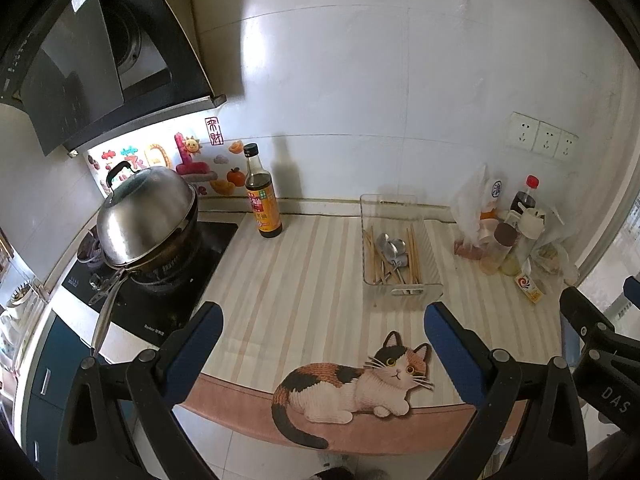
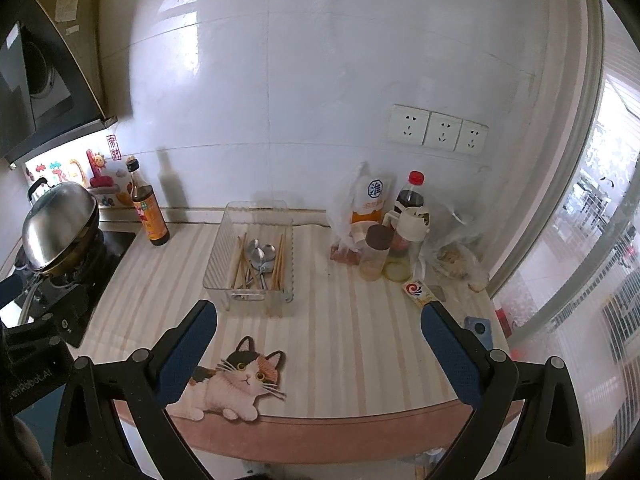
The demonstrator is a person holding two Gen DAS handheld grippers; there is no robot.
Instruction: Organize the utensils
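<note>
A clear plastic tray stands on the striped counter and holds several wooden chopsticks and metal spoons. It also shows in the right wrist view, with chopsticks and spoons inside. My left gripper is open and empty, held above the counter's front edge, short of the tray. My right gripper is open and empty, in front of the tray and to its right. The right gripper also shows at the right edge of the left wrist view.
A lidded steel wok sits on the stove at left. A dark sauce bottle stands by the wall. Bottles, jars and plastic bags crowd the right back corner, with a small carton nearby. A cat-print mat lies at the front edge.
</note>
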